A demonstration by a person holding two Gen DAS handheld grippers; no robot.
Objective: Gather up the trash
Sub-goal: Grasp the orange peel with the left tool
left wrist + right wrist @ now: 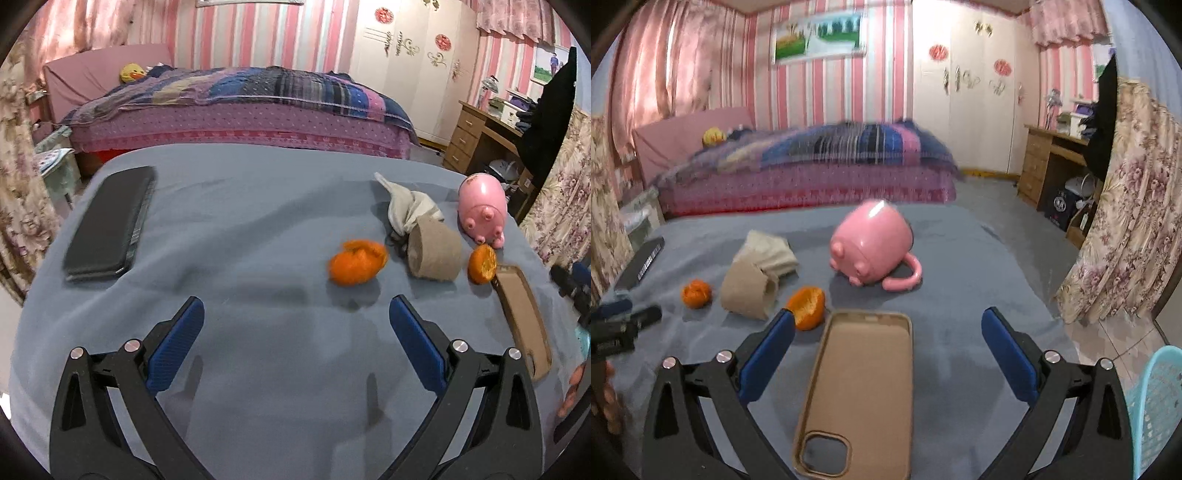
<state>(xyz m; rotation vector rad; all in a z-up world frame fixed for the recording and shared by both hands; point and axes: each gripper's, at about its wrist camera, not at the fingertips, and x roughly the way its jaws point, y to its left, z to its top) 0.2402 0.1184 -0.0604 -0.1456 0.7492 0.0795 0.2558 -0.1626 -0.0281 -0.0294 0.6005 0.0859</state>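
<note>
Holding my two tongs over the tabletop point(236, 221), I see its gray-blue cloth spread wide under everything. Behind it is a big bed point(236, 107) with a striped blanket.

On the far left of the tabletop lies a long black case point(107, 225), well apart from the other things. At my right side, by the floor, is a light blue basket point(1160, 402).

My left tongs point(295, 332) are spread wide and hold nothing. Only bare cloth is between the blue pads point(177, 339). My right tongs point(886, 332) are spread wide too and hold nothing. A tan phone case point(860, 391) lies flat between them, hollow side up, but the pads do not touch it.

A pink pig mug point(871, 247) lies tipped on its side near the far right of the tabletop, with its handle on the cloth. A crumpled whitish rag point(406, 206) sits left of the mug. A brown paper tube point(436, 251) lies on its side just in front of the rag, touching it.

The trash is small. One orange peel point(356, 262) sits left of the tube, ahead of my left tongs. Another orange peel half point(809, 302) sits right of the tube, just beside the far end of the phone case and near the left pad of my right tongs.
</note>
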